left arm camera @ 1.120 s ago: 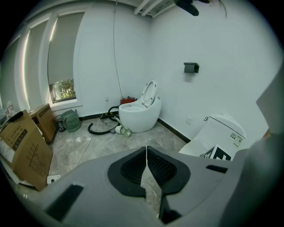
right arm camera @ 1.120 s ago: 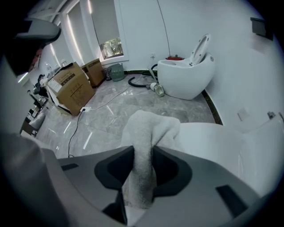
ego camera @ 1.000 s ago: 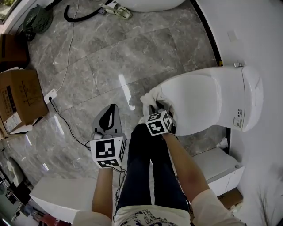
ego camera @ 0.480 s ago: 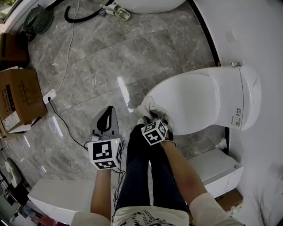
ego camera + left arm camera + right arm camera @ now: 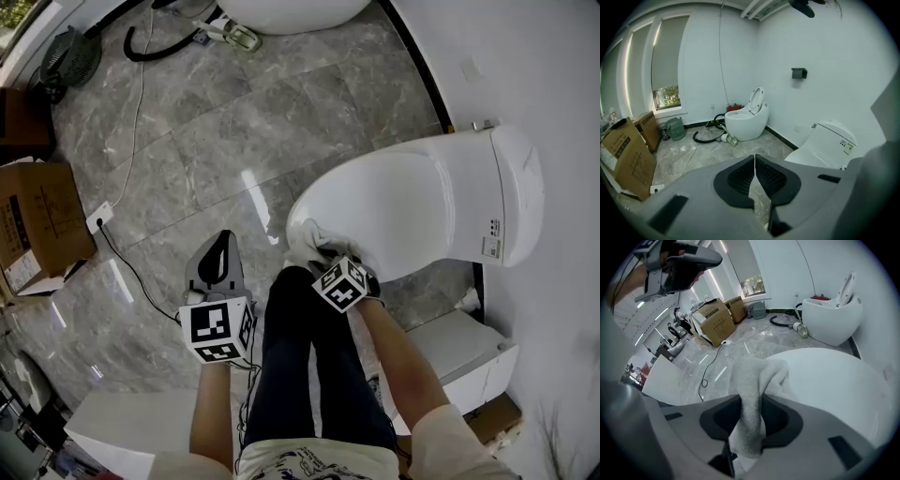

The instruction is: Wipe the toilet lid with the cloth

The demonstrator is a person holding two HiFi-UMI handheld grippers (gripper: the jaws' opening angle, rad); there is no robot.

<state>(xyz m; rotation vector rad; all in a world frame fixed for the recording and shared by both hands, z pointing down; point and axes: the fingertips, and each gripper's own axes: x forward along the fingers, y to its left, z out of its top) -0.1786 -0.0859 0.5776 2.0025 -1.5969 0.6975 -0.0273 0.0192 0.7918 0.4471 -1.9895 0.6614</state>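
The white toilet lid point(image 5: 403, 211) lies closed, its rounded front end pointing toward me. A bunched white cloth point(image 5: 309, 242) rests on that front edge, and my right gripper point(image 5: 325, 255) is shut on it. In the right gripper view the cloth point(image 5: 752, 394) hangs pinched between the jaws, draped on the lid point(image 5: 829, 385). My left gripper point(image 5: 217, 255) hovers over the floor left of the toilet, shut, with nothing in it. In the left gripper view the left gripper point(image 5: 754, 176) has its pads together, and the toilet point(image 5: 829, 145) stands at the right.
A second white toilet point(image 5: 746, 119) with a raised lid and a black hose point(image 5: 155, 37) stand at the far end. Cardboard boxes point(image 5: 37, 220) sit at the left with a cable and socket point(image 5: 98, 217). A white box point(image 5: 459, 352) stands beside the toilet by the wall.
My right gripper has dragged the cloth toward me, off the lid's top and down to its front edge. The left gripper has stayed about where it was.
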